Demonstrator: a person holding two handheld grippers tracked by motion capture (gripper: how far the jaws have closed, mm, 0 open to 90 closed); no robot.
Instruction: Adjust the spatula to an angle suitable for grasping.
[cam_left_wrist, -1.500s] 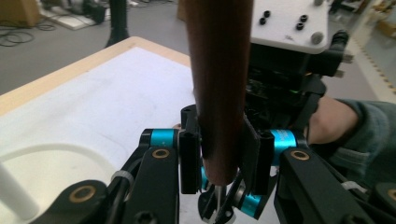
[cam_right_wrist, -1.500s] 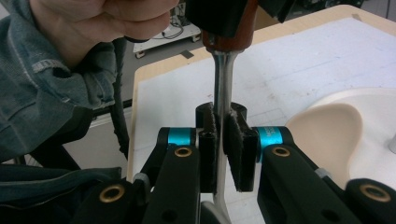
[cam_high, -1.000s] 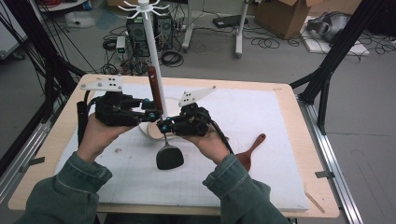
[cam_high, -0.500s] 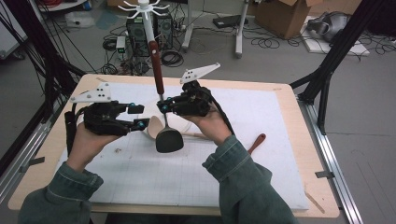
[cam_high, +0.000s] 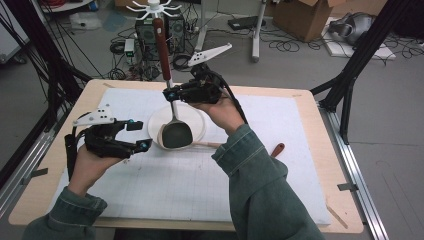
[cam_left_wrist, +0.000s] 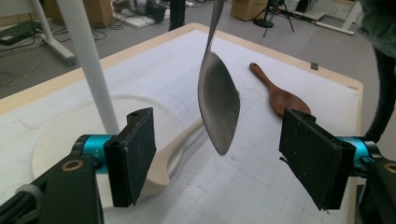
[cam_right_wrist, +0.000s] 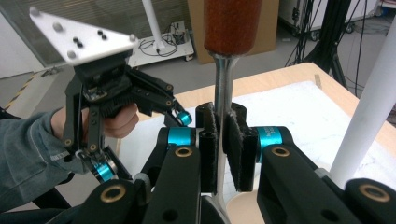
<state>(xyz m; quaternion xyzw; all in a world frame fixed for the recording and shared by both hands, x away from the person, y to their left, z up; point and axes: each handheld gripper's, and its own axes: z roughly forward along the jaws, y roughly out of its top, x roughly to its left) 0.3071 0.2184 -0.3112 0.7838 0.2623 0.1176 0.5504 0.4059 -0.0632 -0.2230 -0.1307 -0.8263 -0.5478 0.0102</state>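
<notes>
High view: right gripper (cam_high: 169, 94) clamped metal spatula with red-brown wooden handle (cam_high: 170, 100), hanging above round white rack base (cam_high: 197, 120). Left gripper (cam_high: 139, 135) nearby.
Left gripper view: jaws just opening, wide, nothing between pads; spatula blade beyond.
Right gripper view: pads pinched spatula shaft.

Red-handled metal spatula (cam_high: 174, 131), upright, blade down

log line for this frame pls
right gripper: shut on spatula, lifted above rack base | left gripper: jaws just opened, nothing between | wooden spoon: on mat

Left gripper (cam_high: 134, 135) low, jaws just opening; right gripper (cam_high: 170, 94) raised, jaws clamped
</notes>
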